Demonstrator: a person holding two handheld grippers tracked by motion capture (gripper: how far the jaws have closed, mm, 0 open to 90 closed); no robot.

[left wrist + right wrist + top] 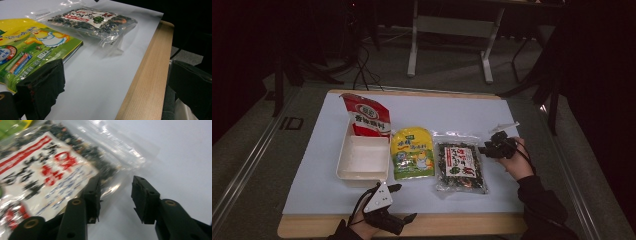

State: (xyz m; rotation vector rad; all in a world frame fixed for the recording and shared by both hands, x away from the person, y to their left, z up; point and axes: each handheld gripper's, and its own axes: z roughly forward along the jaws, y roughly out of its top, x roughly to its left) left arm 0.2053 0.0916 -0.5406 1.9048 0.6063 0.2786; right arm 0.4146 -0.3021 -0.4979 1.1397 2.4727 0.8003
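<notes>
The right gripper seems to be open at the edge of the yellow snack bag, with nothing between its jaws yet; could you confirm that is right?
Not quite: the right gripper is open at the edge of the clear seaweed bag, not the yellow one, as the right gripper view shows. Its jaws do hold nothing yet.

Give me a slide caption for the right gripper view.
Open right claw reaching the clear seaweed packet's edge.

Black sleeves, black screwed jaws, seemingly padded
</notes>
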